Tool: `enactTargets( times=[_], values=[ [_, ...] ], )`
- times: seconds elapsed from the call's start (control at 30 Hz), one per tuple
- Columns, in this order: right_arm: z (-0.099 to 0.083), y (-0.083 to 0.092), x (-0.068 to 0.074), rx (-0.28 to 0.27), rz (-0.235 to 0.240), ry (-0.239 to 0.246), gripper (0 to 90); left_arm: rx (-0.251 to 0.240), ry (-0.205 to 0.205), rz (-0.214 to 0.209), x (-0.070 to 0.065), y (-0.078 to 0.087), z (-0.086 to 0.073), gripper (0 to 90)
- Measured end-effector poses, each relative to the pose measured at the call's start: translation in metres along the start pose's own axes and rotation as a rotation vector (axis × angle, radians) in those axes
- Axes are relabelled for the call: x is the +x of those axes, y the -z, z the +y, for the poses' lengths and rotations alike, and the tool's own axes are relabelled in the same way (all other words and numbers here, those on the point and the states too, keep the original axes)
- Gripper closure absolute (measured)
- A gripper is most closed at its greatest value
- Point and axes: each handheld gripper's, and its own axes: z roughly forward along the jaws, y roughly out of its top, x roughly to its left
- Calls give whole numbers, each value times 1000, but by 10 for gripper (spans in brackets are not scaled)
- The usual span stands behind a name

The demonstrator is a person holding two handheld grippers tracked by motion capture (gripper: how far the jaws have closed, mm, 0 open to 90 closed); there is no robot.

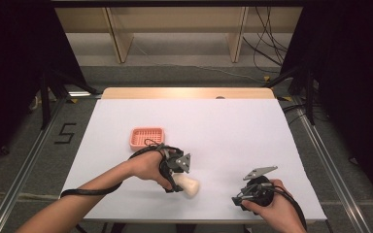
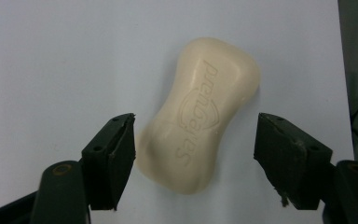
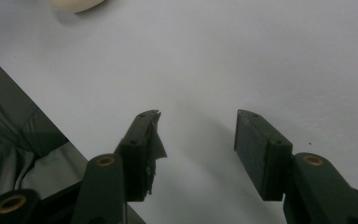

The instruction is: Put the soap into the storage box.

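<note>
A cream bar of soap (image 2: 200,112) with an embossed logo lies flat on the white table sheet (image 1: 223,131), near the front left of centre (image 1: 190,187). My left gripper (image 2: 193,140) is lowered over it, jaws open on either side of the bar's near end. The left pad (image 2: 121,149) is close against the soap, and the right pad (image 2: 284,154) stands clear of it. In the high view the left gripper (image 1: 176,186) sits just left of the soap. My right gripper (image 3: 198,135) stands open over bare sheet with nothing between its jaws, near the front edge (image 1: 239,200).
A pink slotted basket (image 1: 146,137) sits on the sheet behind the left hand. The table's front edge and the dark floor (image 3: 9,140) lie just beside the right gripper. A corner of the soap (image 3: 77,3) shows at the top of the right gripper view.
</note>
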Motion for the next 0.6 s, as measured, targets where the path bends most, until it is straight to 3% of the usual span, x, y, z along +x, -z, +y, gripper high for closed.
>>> enactTargets(
  times=[0.13,0.43,0.6],
  values=[
    [0,0,1,15,11,-25,500,15,-4,-9,0,-3,3,283],
    [-1,-2,-1,4,13,-18,492,42,-19,-7,2,-11,7,283],
    [0,-3,0,17,20,-26,491,66,-54,-18,1,-14,10,284]
  ],
)
